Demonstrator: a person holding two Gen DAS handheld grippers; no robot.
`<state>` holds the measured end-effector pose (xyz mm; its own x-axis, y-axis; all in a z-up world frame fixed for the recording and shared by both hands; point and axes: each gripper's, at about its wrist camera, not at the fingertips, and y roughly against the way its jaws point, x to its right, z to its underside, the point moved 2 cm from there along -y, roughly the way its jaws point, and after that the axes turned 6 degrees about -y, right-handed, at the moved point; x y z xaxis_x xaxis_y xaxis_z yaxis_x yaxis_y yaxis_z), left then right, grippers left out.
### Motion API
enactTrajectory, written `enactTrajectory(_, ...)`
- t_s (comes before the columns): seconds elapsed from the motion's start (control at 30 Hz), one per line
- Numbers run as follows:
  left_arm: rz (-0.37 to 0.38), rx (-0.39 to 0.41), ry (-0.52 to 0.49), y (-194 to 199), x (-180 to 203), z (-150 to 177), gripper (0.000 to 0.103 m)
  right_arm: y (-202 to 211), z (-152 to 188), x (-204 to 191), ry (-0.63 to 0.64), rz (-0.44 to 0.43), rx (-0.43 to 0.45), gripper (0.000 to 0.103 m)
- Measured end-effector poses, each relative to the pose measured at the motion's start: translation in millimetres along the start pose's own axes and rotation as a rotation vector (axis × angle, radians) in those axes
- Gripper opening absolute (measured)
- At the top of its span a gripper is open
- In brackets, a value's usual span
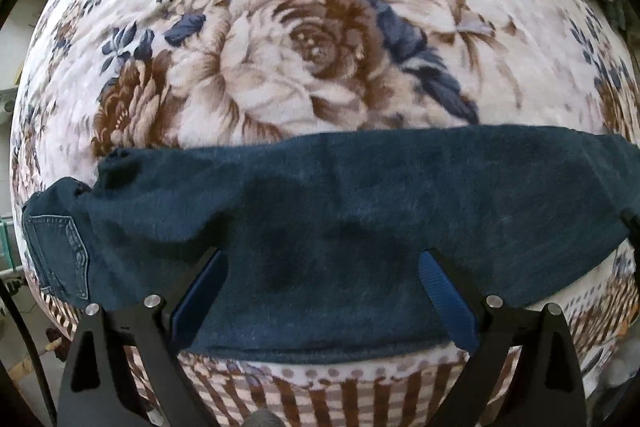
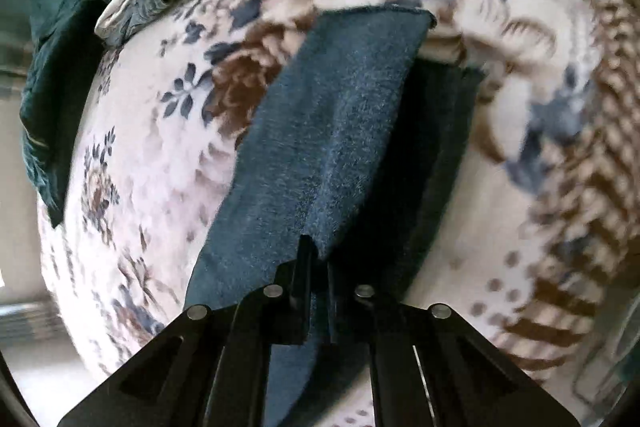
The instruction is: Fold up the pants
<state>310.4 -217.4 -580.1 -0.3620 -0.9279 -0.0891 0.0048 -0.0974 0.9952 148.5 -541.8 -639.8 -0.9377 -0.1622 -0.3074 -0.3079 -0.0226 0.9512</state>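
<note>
Dark blue jeans lie as a long band across the floral blanket, back pocket at the left end. My left gripper is open just above the jeans' near edge, its blue pads wide apart. In the right wrist view a jeans leg stretches away from me, hem at the far end. My right gripper is shut on the pants leg, the cloth pinched between its fingers and lifted in a ridge.
The blanket covers the whole bed, with a striped brown border near me. A pile of teal and white bedding lies at the far left of the right wrist view. Bare floor shows at the left edges.
</note>
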Motion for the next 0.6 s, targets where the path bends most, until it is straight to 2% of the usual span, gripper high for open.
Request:
enactTrajectory(0.03,-0.001,-0.002,-0.012,0,2,5,0.098,4,0,3,0.003,0.003,-0.003,0.007)
enactTrajectory(0.1,-0.004,-0.003,-0.026,-1,7,10,0.098,-6,-2,9,0.045,0.067,-0.039,0.007)
enactTrajectory(0.17,-0.005,-0.01,-0.04,-4,11,16,0.098,-26,-9,24,0.023,0.093,-0.138,0.012)
enactTrajectory(0.23,-0.005,-0.015,-0.039,-7,10,21,0.098,-37,-15,32,-0.011,0.089,-0.198,0.015)
enactTrajectory(0.3,0.0,-0.004,-0.017,-9,5,31,0.098,-29,-17,27,0.004,0.096,-0.203,0.018)
enactTrajectory(0.37,-0.007,0.022,0.013,-6,-6,41,0.098,-14,-13,17,0.076,0.117,-0.172,0.03)
enactTrajectory(0.4,-0.005,0.034,0.037,-5,-15,45,0.098,-4,-7,10,0.118,0.119,-0.159,0.035)
enactTrajectory(0.47,-0.003,0.052,0.094,-5,-42,55,0.098,15,16,-6,0.209,0.12,-0.146,0.051)
enactTrajectory(0.53,0.01,0.059,0.162,-6,-74,68,0.098,23,46,-21,0.269,0.099,-0.179,0.052)
enactTrajectory(0.6,0.009,0.057,0.221,-8,-112,82,0.098,20,87,-35,0.299,0.069,-0.259,0.052)
